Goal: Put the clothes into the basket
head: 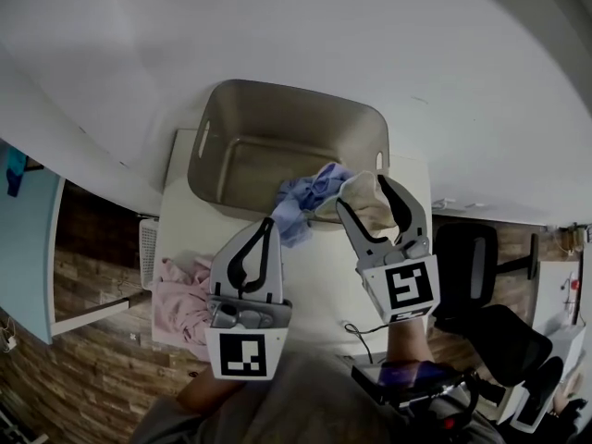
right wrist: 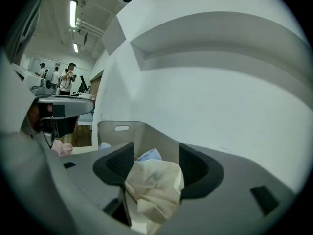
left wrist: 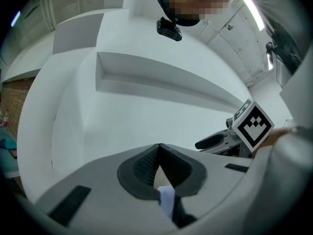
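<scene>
Cream cloth lies loose between parted jaws of right hand-held gripper, over basket. Left hand-held gripper pinches blue cloth. Advise lifting clear.

The basket looks like moulded plastic: grey, smooth and matt, with a dull sheen on its inner walls. The cream cloth between the pads of the right tool is soft, crumpled fabric with no shine. The blue cloth over the basket's rim is thin and wrinkled. The pink cloth on the desk is soft and bunched into folds. The desk top is white and smooth. The left tool and the right one have light grey, matt plastic shells. Their pads are black, rubbery-looking and finely ribbed. The floor shows brown wood-look planks.
</scene>
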The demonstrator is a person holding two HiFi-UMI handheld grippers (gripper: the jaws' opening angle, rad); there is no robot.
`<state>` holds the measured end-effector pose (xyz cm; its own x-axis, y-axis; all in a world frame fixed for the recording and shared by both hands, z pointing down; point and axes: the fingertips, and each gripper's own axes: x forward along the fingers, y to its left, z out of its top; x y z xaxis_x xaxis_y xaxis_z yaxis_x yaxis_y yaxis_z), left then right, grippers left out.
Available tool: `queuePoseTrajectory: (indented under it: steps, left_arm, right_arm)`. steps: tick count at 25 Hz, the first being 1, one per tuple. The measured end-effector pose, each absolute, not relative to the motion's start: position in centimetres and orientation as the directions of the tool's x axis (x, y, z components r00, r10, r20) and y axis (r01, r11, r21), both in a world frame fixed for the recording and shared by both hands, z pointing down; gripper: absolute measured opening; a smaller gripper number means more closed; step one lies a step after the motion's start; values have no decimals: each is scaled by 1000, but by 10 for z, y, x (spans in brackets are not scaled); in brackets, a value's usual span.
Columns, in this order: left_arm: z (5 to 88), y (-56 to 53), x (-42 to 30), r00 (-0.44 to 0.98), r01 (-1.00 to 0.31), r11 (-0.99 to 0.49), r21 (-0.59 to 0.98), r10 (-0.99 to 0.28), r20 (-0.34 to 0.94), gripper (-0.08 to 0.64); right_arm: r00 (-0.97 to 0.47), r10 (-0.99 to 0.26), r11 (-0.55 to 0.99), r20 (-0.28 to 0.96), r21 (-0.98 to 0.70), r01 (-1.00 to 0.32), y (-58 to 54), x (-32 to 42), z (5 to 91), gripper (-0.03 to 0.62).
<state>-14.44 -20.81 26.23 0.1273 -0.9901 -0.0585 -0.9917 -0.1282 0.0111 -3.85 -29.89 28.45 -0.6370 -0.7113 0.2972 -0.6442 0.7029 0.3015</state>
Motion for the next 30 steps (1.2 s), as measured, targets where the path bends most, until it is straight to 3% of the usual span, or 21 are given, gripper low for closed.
queuePoseTrajectory:
  steps: [13, 30]
  left_arm:
    - [255, -186, -116, 146, -989, -146, -15, -987, -64, 9]
    - [264, -181, -134, 119, -992, -118, -48, -993, -21, 9]
  right_arm:
    - [-663, -688, 726, 295, 266, -635, -260, -20, 298, 287]
    - [-764, -539, 838, 355, 135, -529, -216, -72, 362, 242]
